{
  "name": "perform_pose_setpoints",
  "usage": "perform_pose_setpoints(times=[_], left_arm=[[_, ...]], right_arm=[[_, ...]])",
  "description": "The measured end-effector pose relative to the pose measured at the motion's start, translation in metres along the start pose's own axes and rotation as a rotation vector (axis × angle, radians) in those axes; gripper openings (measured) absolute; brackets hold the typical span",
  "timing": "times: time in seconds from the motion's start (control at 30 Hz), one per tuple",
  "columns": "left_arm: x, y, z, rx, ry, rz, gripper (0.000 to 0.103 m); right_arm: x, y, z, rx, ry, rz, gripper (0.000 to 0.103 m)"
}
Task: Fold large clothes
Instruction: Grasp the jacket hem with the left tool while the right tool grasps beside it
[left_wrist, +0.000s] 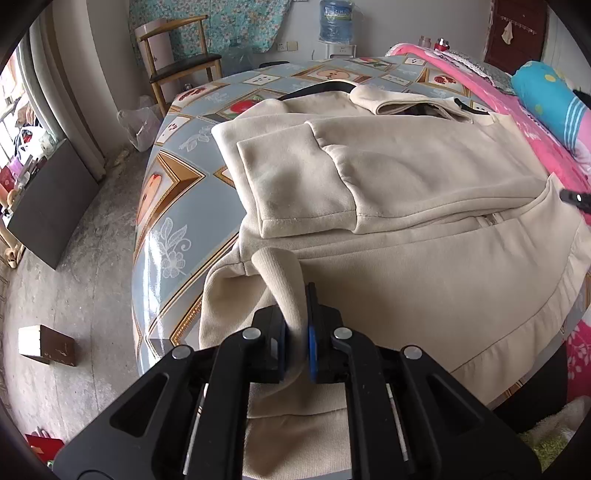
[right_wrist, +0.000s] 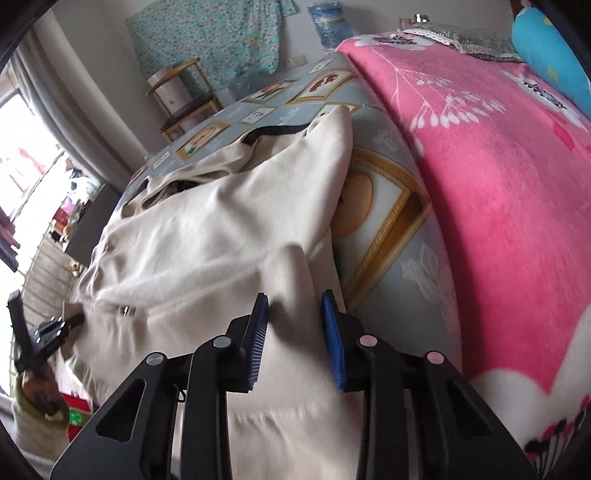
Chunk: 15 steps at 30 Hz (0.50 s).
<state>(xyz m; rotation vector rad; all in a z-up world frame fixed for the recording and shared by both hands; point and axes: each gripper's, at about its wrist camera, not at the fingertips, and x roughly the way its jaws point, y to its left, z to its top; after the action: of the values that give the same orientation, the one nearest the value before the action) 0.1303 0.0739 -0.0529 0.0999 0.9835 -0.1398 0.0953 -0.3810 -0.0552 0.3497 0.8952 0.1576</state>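
A beige zip-up sweatshirt (left_wrist: 406, 177) lies spread over a table (left_wrist: 177, 206) covered in a glossy blue-grey cloth printed with gold-framed fruit pictures. In the left wrist view the garment fills the middle and the 3 o'clock side, with one sleeve (left_wrist: 295, 184) folded across its body and the cuff end toward 9 o'clock; the dark-lined collar sits at 12 o'clock. The left gripper (left_wrist: 297, 332), at 6 o'clock in that view, is clenched on a ribbed fold of the sweatshirt's hem, which rises as a narrow ridge between its blue pads. In the right wrist view the sweatshirt (right_wrist: 207, 236) runs from the centre toward 9 o'clock, its zipper pull visible near 8 o'clock, and the left gripper (right_wrist: 79, 318) shows at the 8 o'clock edge, touching the fabric. The right gripper (right_wrist: 295, 306), at 6 o'clock, straddles a raised fold of the hem; its fingers (right_wrist: 332, 332) stand a little apart with cloth between them, and whether the pads press on it cannot be told. A pink flowered blanket (right_wrist: 498, 184) fills the 3 o'clock side just beside the table. A wooden chair (left_wrist: 177, 62) stands at 11 o'clock in the left view, a water bottle (left_wrist: 335, 20) at 12 o'clock.
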Motion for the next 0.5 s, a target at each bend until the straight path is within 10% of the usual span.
perform_pose_setpoints(times=[0.5], left_arm=[[0.001,0.003,0.0,-0.007,-0.003,-0.024,0.008]], right_arm=[[0.016,0.007,0.013,-0.046,0.032,0.023,0.024]])
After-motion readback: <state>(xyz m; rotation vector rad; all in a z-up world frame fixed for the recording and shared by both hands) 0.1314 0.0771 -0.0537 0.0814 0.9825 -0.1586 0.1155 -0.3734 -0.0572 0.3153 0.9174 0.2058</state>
